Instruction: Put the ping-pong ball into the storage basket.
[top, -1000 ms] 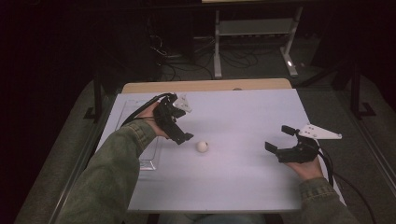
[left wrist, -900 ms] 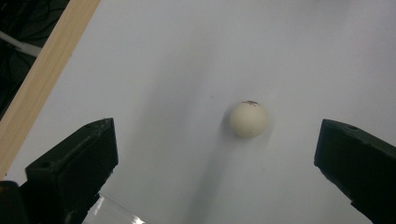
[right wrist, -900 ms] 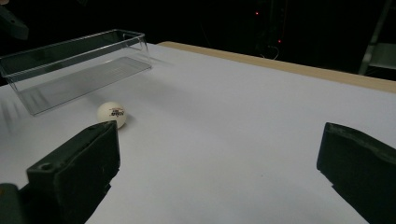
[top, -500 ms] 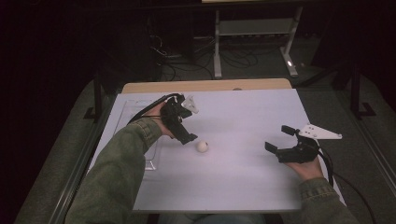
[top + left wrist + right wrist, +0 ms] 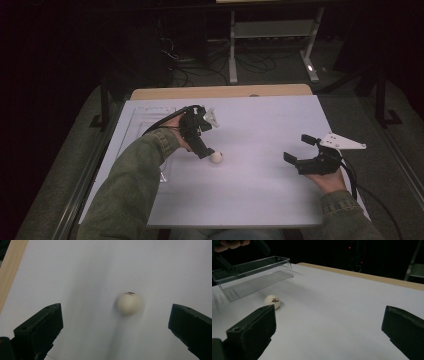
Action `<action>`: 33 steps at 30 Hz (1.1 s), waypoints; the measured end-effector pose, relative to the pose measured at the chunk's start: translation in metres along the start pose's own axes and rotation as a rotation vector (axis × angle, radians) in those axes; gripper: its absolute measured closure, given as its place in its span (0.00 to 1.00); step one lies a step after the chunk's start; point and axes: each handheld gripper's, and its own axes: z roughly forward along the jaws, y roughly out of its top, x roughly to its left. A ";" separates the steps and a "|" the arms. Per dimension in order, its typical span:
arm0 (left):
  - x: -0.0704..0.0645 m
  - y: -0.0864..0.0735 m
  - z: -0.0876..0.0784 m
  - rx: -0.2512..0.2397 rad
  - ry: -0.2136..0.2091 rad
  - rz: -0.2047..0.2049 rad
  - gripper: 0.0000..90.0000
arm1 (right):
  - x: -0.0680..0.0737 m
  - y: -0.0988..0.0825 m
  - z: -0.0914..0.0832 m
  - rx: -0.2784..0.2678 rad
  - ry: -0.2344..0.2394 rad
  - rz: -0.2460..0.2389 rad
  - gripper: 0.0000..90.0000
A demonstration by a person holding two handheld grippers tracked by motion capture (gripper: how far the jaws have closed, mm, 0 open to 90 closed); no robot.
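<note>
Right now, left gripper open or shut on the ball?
Open. In the left gripper view its jaws stand wide apart, with the ball lying free on the table between them, touching neither. The left gripper hovers beside it.

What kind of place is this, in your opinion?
Probably a lab or workshop set up for recording: a table under a white sheet, cables on the dark floor behind it, and a metal stand. On the table: a small white ball.
</note>
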 end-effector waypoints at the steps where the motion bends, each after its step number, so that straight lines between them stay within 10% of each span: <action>1: 0.000 0.000 0.002 0.005 -0.004 0.000 0.00 | 0.000 0.000 0.000 0.000 0.001 -0.001 0.00; 33: -0.005 0.005 0.032 0.065 -0.059 0.012 0.00 | 0.001 0.000 0.000 0.006 0.007 -0.007 0.00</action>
